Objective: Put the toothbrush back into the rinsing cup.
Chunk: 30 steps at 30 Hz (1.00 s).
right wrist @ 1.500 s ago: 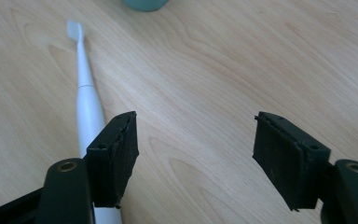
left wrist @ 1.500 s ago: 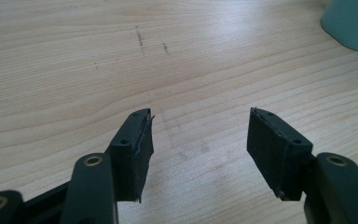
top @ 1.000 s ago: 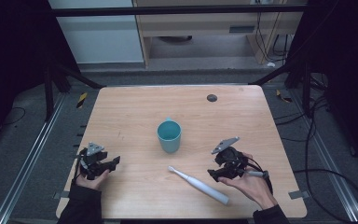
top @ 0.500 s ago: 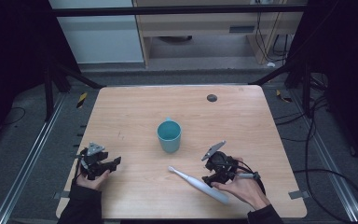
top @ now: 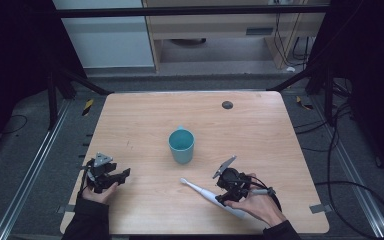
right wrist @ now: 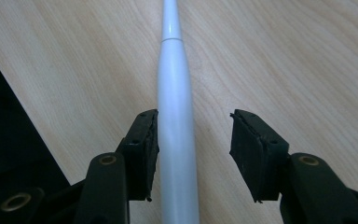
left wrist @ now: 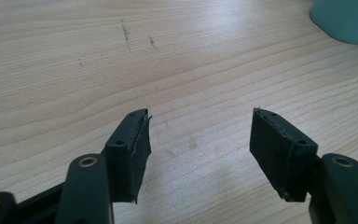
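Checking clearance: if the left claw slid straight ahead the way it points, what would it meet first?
Mostly bare table; the left claw is open, and the teal cup sits ahead, off to one side, probably just missed.

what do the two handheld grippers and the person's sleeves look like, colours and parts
Both are black. The left gripper carries a grey three-cornered plate on top; the right gripper carries one too, and a dark cable trails from it. In the gripper views each has two black jaws faced with flat dark pads, on arms with brass-coloured rivets. The person wears dark sleeves down to the wrists.

Wooden table (top: pixel 140 125) with teal cup (top: pixel 181 145) and white toothbrush (top: pixel 202 192)
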Each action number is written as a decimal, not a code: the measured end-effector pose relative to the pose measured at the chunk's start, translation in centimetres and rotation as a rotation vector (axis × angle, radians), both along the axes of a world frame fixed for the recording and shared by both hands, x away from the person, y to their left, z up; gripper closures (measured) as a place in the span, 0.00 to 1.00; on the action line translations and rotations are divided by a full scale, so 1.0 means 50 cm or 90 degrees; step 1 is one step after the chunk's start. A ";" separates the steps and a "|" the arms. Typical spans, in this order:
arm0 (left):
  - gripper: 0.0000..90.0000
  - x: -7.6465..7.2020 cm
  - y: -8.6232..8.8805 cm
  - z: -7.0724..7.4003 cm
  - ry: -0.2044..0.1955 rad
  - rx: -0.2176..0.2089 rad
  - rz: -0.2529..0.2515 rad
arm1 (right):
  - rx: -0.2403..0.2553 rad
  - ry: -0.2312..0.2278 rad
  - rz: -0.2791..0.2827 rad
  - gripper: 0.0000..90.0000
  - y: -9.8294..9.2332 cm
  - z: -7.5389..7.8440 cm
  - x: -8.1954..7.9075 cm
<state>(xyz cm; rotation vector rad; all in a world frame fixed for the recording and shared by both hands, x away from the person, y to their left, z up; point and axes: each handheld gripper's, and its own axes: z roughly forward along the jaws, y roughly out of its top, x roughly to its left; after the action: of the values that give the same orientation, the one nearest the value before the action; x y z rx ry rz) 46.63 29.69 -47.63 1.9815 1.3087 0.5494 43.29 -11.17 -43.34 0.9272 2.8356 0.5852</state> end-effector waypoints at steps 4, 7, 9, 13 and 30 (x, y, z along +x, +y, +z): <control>0.42 0.000 0.000 0.000 0.001 0.001 -0.001 | -0.014 0.016 0.009 0.59 0.008 -0.008 -0.003; 0.42 0.001 0.000 -0.001 0.002 0.001 -0.001 | -0.023 0.025 0.012 0.60 0.012 -0.013 -0.003; 0.42 0.001 0.000 -0.001 0.003 0.001 -0.001 | -0.033 0.026 0.015 0.60 0.014 -0.019 -0.001; 0.42 0.001 0.000 -0.001 0.003 0.001 -0.001 | -0.040 0.036 0.015 0.62 0.018 -0.026 -0.001; 0.42 0.002 0.000 -0.002 0.007 0.002 -0.003 | -0.066 0.063 0.026 0.68 0.028 -0.055 0.006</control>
<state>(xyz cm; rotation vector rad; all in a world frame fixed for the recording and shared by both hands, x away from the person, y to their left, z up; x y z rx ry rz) 46.73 29.69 -47.72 1.9917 1.3106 0.5387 43.59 -9.77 -46.07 0.9074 2.9462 0.4030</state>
